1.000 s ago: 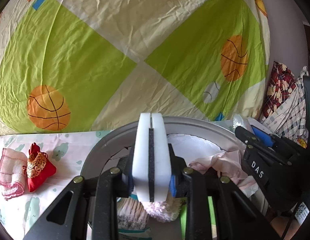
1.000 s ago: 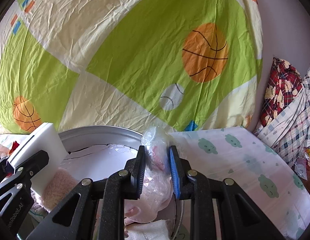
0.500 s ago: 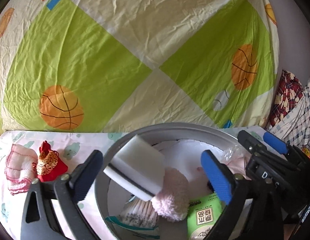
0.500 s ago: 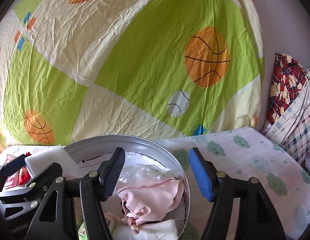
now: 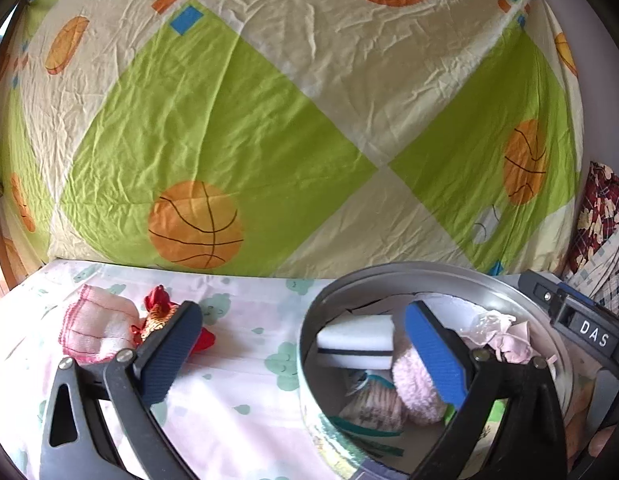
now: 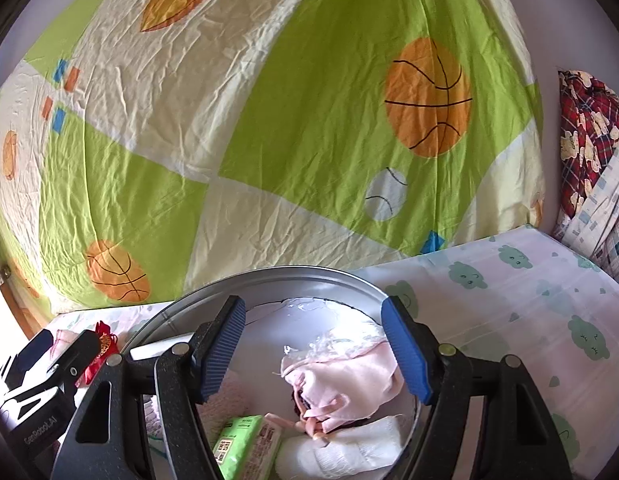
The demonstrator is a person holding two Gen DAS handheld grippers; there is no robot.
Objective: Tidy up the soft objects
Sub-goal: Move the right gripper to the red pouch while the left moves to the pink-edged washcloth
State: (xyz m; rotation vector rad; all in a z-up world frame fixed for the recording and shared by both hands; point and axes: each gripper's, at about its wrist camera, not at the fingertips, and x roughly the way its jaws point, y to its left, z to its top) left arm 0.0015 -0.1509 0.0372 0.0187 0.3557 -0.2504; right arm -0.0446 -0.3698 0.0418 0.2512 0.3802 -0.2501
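A round metal bin (image 5: 429, 270) stands on the cloud-print sheet. In it lie a white sponge (image 5: 355, 340), a fluffy pink piece (image 5: 413, 392), a bagged pink garment (image 6: 341, 376), a green tissue pack (image 6: 237, 444) and a white cloth (image 6: 349, 456). My left gripper (image 5: 305, 344) is open wide over the bin's left rim and holds nothing. Left of the bin, a pink-edged cloth (image 5: 95, 328) and a red pouch (image 5: 159, 312) lie on the sheet. My right gripper (image 6: 313, 352) hangs over the bin. Its jaws are opening, with the pink garment lying loose below them.
A green and cream quilt with basketball prints (image 5: 269, 140) rises behind the sheet like a wall. Folded plaid and bear-print bedding (image 6: 589, 152) is piled at the far right. The sheet (image 6: 529, 312) runs on to the right of the bin.
My left gripper opened and dropped the white sponge into the bin, then shifted left. My right gripper opened and let go of the bagged pink garment, which now lies in the bin.
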